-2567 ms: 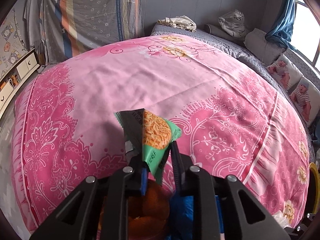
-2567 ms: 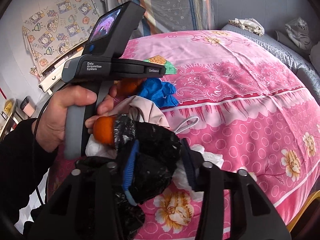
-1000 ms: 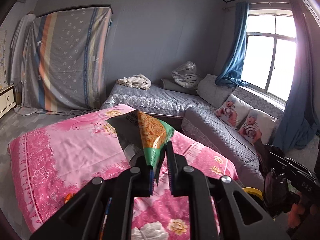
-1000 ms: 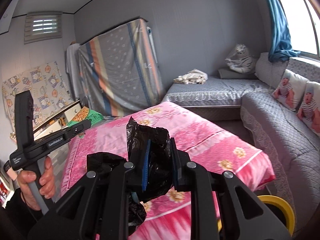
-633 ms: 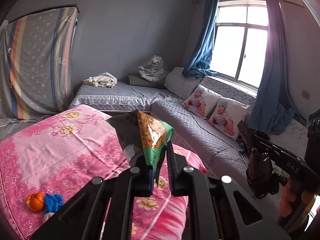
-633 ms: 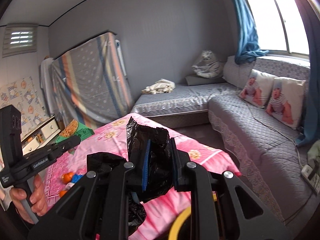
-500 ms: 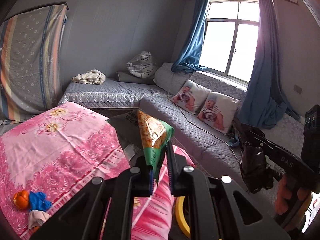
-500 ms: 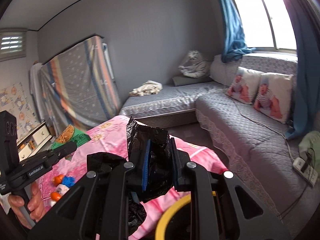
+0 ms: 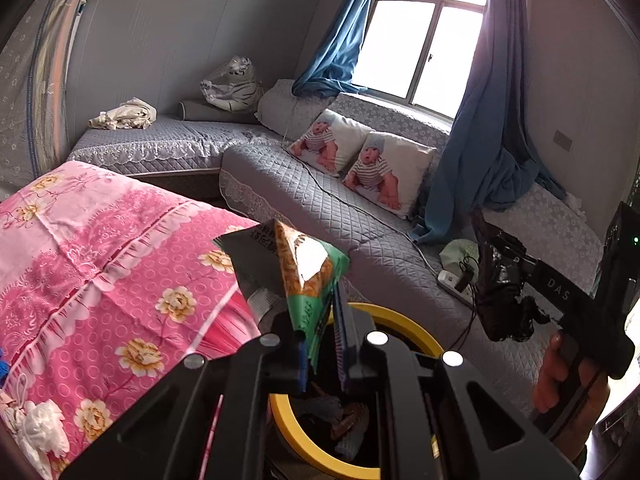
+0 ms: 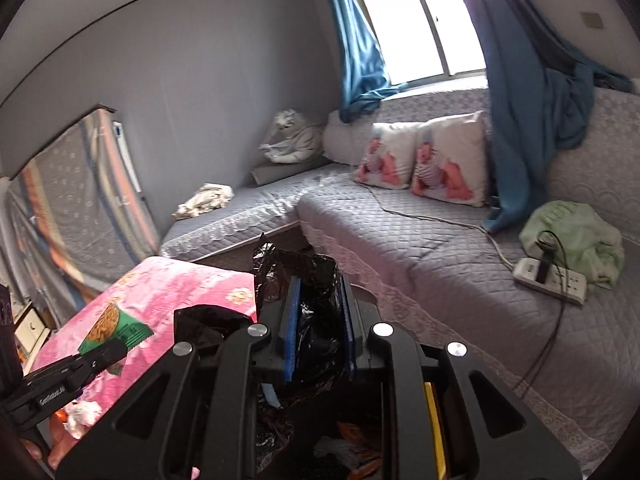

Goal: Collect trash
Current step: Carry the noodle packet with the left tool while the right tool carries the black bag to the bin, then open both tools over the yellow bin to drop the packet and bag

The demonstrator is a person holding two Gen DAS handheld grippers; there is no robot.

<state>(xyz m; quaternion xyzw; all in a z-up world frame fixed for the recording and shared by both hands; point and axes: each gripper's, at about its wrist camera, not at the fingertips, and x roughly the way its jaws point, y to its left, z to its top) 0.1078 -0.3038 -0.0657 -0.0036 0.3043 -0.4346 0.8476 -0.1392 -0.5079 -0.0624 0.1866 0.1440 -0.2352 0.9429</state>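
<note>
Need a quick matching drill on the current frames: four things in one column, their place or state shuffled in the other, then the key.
Things:
1. snack wrapper
2. black plastic bag
3. power strip
4. yellow-rimmed bin

Places or states:
A. lying on the grey couch, plug in it
B. pinched in the left tongs
C. on the floor below both tongs, trash inside
D. pinched in the right tongs

Pairs: 1-B, 2-D, 3-A, 4-C

"DAS" on right tongs (image 9: 500, 280) body; other print illegible
</note>
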